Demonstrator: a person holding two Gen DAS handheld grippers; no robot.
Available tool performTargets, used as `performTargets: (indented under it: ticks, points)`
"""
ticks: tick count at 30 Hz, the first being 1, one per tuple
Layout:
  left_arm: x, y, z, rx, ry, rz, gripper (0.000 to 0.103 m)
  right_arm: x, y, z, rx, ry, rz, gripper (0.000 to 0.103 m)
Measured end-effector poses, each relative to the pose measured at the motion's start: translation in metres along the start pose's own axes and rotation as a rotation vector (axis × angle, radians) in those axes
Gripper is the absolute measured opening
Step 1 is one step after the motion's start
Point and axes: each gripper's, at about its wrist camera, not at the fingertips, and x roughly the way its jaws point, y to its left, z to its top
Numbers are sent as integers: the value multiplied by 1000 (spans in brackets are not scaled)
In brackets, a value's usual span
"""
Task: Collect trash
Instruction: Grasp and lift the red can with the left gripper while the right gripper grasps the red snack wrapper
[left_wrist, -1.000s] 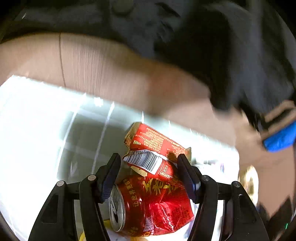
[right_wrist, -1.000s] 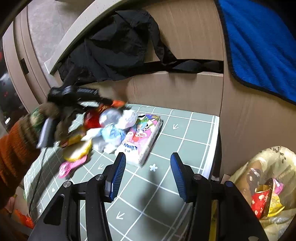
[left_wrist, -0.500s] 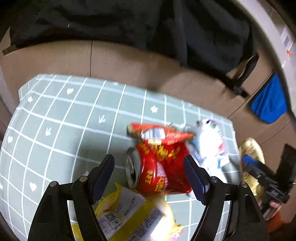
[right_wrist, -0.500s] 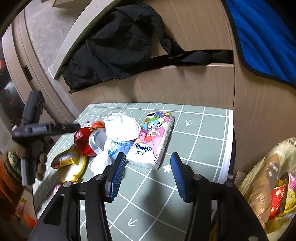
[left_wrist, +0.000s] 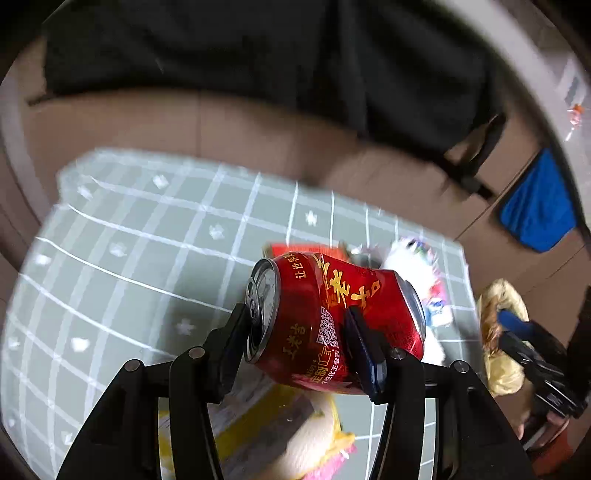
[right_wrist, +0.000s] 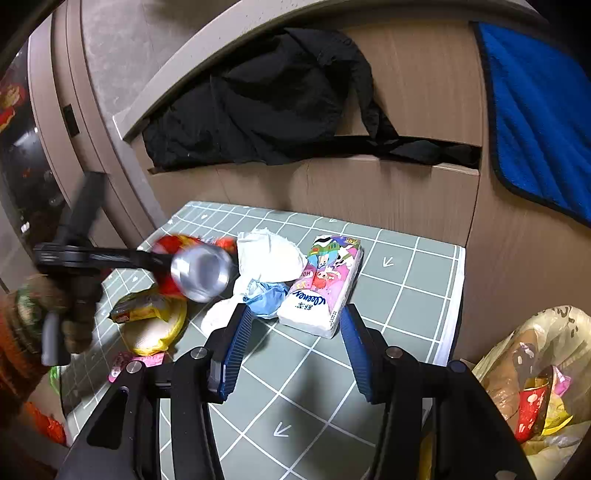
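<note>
My left claw (left_wrist: 295, 341) is clenched on the dented red can (left_wrist: 332, 314), one pad at its lid end and the other across its printed side, the can lying sideways and lifted clear of the green gridded surface (left_wrist: 147, 258). From the right wrist view the can's silver end (right_wrist: 199, 273) hangs above the remaining litter: a yellow wrapper (right_wrist: 151, 317), crumpled white paper (right_wrist: 269, 254), a blue scrap (right_wrist: 266, 295) and a tissue pack (right_wrist: 321, 284). My right claw (right_wrist: 291, 347) is released and carries nothing, low over the surface just short of the tissue pack. The trash bag (right_wrist: 535, 376) stands off the surface's right edge. To do this step well, I judge the grip should keep firm, since the crushed wall may slip, and the can should travel rightward above the pile and be let go only over the bag's mouth.
</note>
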Motion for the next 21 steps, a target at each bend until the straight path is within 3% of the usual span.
performTargets:
  ticks: [3, 7, 12, 18, 21]
  points:
    - [-41, -1, -10, 11, -125, 47, 53, 10, 5, 3, 13, 18, 43, 48]
    - [-76, 6, -31, -6, -232, 132, 53, 31, 27, 6, -16, 43, 63, 48]
    - [-96, 24, -57, -86, -272, 107, 53, 66, 47, 13, -30, 74, 4, 48]
    - [-105, 56, -72, -161, -286, 102, 50, 102, 98, 35, -212, 106, 70, 49]
    - [-111, 70, -77, -180, -299, 97, 50, 135, 114, 46, -268, 195, 116, 49]
